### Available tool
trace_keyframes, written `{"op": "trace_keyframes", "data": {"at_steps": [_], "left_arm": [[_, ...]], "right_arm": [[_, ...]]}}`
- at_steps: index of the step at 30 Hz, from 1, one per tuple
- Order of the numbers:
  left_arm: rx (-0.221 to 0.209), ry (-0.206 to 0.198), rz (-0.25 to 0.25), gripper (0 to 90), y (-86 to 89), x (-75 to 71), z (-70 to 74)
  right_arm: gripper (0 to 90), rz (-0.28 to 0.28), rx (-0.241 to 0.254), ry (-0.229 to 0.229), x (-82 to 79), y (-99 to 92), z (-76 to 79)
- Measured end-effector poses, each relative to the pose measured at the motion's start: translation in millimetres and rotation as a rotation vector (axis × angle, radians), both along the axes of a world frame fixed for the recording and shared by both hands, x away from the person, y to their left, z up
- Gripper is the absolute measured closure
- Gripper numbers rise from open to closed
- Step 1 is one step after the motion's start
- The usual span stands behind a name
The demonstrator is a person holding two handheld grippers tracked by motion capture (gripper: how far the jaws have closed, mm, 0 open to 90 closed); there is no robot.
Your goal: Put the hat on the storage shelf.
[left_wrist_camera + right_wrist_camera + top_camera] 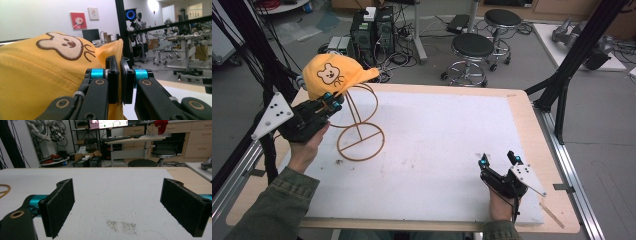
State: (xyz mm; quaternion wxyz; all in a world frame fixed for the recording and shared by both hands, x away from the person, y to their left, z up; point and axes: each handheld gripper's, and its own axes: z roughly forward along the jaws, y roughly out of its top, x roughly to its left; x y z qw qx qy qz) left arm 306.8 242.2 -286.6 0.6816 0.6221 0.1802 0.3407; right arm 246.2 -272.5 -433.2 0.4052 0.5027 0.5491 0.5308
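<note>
A yellow cap (334, 75) with a bear face rests on top of an orange wire stand (361, 135) at the table's far left. My left gripper (332, 100) reaches up to the cap's lower edge from the left. In the left gripper view its jaws are shut (119, 62) with a fold of the cap's yellow cloth (37, 75) pinched between the pads. My right gripper (498, 160) lies low near the front right of the white board, open. Nothing is between its pads (117, 195). A bit of the stand's base ring (3, 190) shows at the left edge of the right gripper view.
The white board (437, 130) covers most of the wooden table. Black frame posts (562, 85) stand at both sides. Two stools (472, 50) and computer towers (372, 30) are on the floor beyond the far edge.
</note>
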Motion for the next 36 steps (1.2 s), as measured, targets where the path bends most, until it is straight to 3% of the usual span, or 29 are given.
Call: {"op": "trace_keyframes", "data": {"at_steps": [13, 19, 25, 31, 36], "left_arm": [[0.061, 0.131, -0.030, 86.2, -12.0, 4.0, -36.7], [0.086, 0.153, -0.050, 86.1, -15.7, 1.5, -48.9], [0.087, 0.178, -0.056, 85.2, -15.9, 1.8, -50.7], [0.082, 0.197, -0.079, 76.8, -18.9, 1.9, -49.4], [0.104, 0.216, -0.084, 73.6, -23.9, 1.5, -47.1]], "right_arm": [[11.0, 0.002, 0.001, 0.001, 0.3, -0.4, -0.1], [11.0, 0.002, 0.000, 0.002, 0.4, -0.4, -0.1], [11.0, 0.004, 0.004, 0.006, 0.0, 0.0, -0.1], [11.0, 0.004, 0.001, 0.003, 0.5, -0.5, -0.3], [11.0, 0.005, 0.008, 0.001, 0.2, -1.1, -0.3]]}}
